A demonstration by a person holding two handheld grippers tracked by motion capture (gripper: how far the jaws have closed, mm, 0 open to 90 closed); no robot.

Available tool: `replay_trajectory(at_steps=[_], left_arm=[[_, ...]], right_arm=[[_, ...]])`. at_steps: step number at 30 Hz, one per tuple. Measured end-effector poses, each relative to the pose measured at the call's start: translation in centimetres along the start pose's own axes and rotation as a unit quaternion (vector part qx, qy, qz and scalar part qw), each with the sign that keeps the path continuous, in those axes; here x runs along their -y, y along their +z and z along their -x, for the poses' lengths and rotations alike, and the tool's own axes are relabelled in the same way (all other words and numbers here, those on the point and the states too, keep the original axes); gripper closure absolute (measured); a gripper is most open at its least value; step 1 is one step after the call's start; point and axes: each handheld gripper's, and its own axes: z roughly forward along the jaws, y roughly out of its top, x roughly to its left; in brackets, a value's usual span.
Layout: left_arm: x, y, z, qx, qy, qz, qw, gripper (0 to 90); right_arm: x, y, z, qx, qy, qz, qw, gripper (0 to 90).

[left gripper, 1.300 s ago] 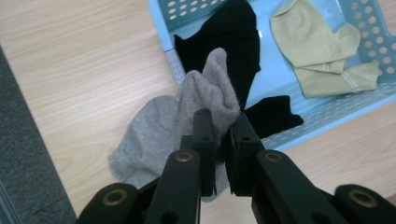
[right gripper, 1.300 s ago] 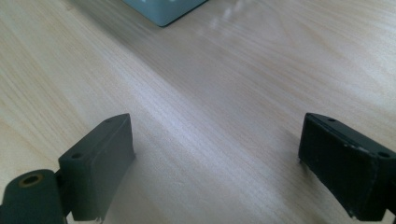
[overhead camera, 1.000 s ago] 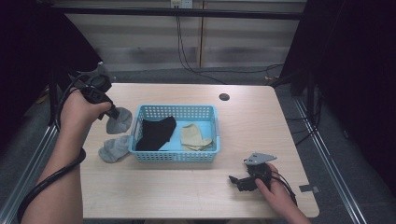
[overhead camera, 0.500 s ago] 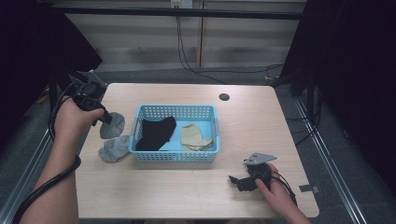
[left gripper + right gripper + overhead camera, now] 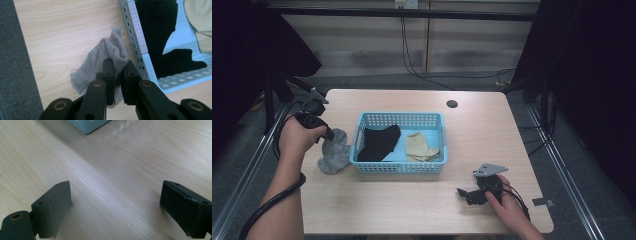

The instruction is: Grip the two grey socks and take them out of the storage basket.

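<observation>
We look down on a wooden table (image 5: 422, 210) where a blue basket (image 5: 400, 168) sits near the middle, holding a black sock (image 5: 379, 142) on its left side and a tan sock (image 5: 419, 147) on its right. Just outside the basket's left wall lies a grey sock (image 5: 334, 152), crumpled, its upper end lifted in the left gripper (image 5: 330, 133). In the left gripper view we see the left gripper (image 5: 117, 75) with its jaws drawn narrow, pinching a fold of the grey sock (image 5: 105, 53) right beside the basket (image 5: 136, 37), while the rest of the fabric trails on the wood. Well apart, at the table's near right, the right gripper (image 5: 466, 194) rests low in the person's hand (image 5: 507, 207). In the right gripper view we see its jaws spread wide over bare wood (image 5: 112, 170), holding nothing.
</observation>
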Motion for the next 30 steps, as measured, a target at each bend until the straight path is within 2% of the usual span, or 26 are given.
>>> replay_trajectory(at_steps=[5, 12, 23, 28, 30], left_arm=[[0.0, 0.7, 0.1, -0.001, 0.004, -0.002, 1.0000, 82.3], [0.1, 2.2, 0.3, 0.002, 0.000, -0.006, 1.0000, 82.3], [0.4, 3.2, 0.4, 0.004, -0.004, -0.005, 1.0000, 81.6], [0.6, 4.3, 0.4, 0.003, -0.007, -0.008, 0.9999, 81.1], [0.6, 4.5, 0.4, 0.003, -0.009, -0.006, 0.9999, 78.0]], right_arm=[[0.0, 0.0, 0.0, 0.000, 0.000, 0.000, 1.0000, 9.6], [0.0, 0.0, 0.0, 0.000, 0.003, -0.002, 1.0000, 9.6], [0.0, 0.0, 0.0, 0.000, 0.003, -0.001, 1.0000, 9.6], [0.0, 0.0, -0.1, 0.000, 0.004, -0.002, 1.0000, 9.6], [0.0, 0.0, -0.1, 0.000, 0.004, -0.002, 1.0000, 9.6]])
